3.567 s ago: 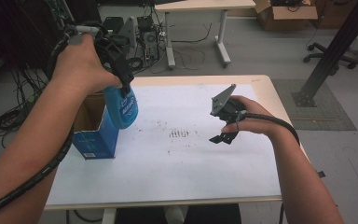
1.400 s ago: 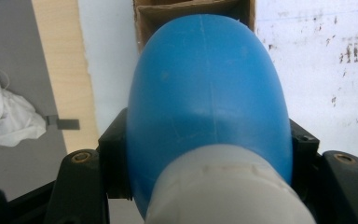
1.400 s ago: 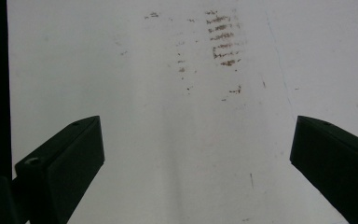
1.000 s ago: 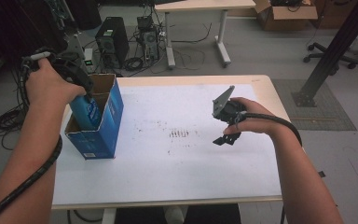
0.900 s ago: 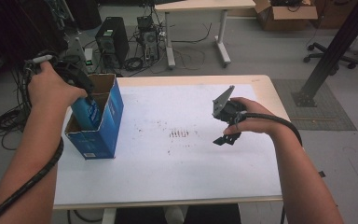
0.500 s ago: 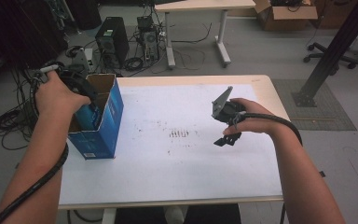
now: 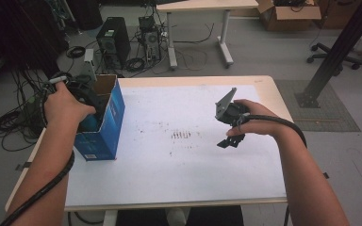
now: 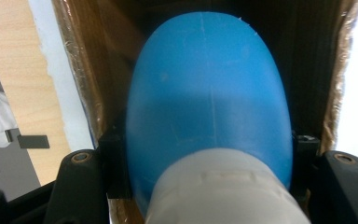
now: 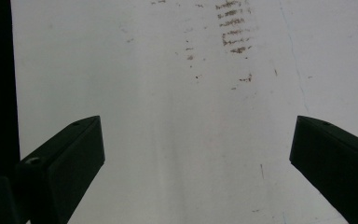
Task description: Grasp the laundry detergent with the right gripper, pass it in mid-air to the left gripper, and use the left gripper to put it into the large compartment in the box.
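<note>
A blue bottle (image 8: 209, 98) with a white neck hangs down inside an open blue cardboard box (image 7: 104, 129) at the table's left edge. My left gripper (image 8: 209, 151) is shut on the bottle just below its neck, a black pad on each side, and the brown inner walls of the box (image 8: 81, 93) stand close around it. In the high view the left hand (image 7: 63, 106) is at the box's mouth with the gripper reaching in. My right gripper (image 7: 227, 141) hovers over the white table sheet (image 7: 179, 169) at centre right. The right gripper (image 9: 198, 140) is open, jaws wide apart, nothing between them.
Brown smudge marks (image 7: 181, 135) lie mid-table, ahead of the right gripper as smudge marks (image 9: 233, 32). The table's wooden edge (image 8: 14, 70) lies beside the box. On the floor beyond are computer towers (image 7: 111, 44), cables, another desk, a cardboard carton (image 7: 287, 14) and a black post (image 7: 339, 52).
The left hand has come down and carried the blue bottle deeper into the blue box. The right hand and its gripper have stayed where they were.
</note>
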